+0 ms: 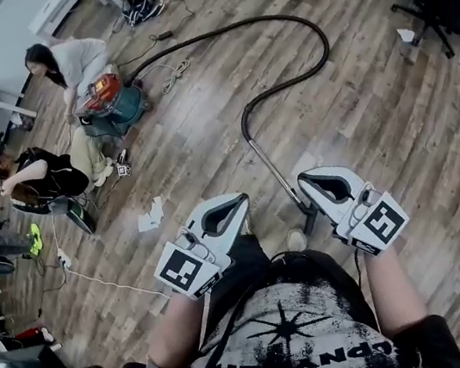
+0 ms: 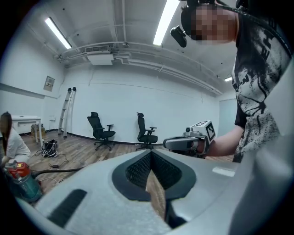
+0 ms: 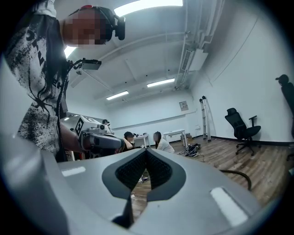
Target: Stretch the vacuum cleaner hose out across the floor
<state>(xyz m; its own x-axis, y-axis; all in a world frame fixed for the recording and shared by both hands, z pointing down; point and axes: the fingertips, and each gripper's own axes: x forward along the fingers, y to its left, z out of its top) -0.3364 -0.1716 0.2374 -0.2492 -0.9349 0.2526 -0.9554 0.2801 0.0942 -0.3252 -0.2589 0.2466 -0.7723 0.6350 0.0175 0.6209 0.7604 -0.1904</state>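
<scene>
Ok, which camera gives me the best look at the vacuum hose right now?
The head view: the whole hose shows, looping across the floor from the canister to the metal wand. The left gripper view catches only a short stretch by the canister; the right gripper view, one curved piece.

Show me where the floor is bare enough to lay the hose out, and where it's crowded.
Widest bare floor: right of the hose, between it and the office chair. A smaller bare patch lies inside the hose's curve. Crowded: the left side, round the vacuum cleaner, seated people, cables and papers.
</scene>
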